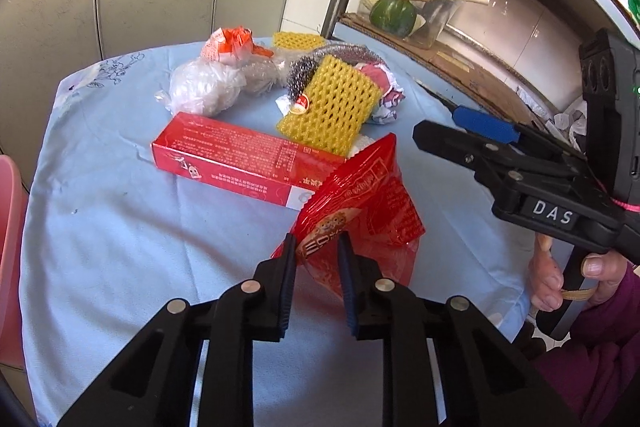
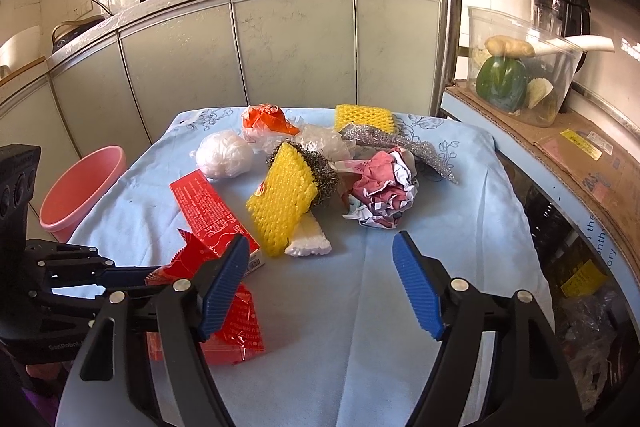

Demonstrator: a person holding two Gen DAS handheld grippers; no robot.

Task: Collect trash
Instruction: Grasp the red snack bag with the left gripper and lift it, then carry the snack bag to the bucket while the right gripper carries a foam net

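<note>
The left gripper (image 1: 317, 247) has its two blue-padded fingers drawn close on the near edge of a crinkled red foil snack wrapper (image 1: 360, 211); the foil stands up between the pads, which look pressed against it, so I judge it clamped. The right gripper (image 2: 320, 267) hangs with its jaws wide apart and nothing between them, over bare cloth just right of that wrapper.

Directly behind the wrapper, touching or nearly so, lies a long red cardboard box (image 1: 240, 157). Beyond the box is the remaining litter: a yellow foam fruit net (image 1: 330, 107), a steel wire scourer (image 2: 320, 167) behind it, a crumpled pink-and-white paper ball (image 2: 384, 187), a balled clear plastic bag (image 1: 204, 87) and an orange-and-white wrapper (image 1: 232, 45). All rest on the pale blue tablecloth (image 1: 120, 227). A pink plastic basin (image 2: 80, 187) stands off the table's left edge, probably the bin.

The hold takes only a thin margin of slippery foil. A quick lift could let it slide out, and the wrapper's far corner may drag the box along.
</note>
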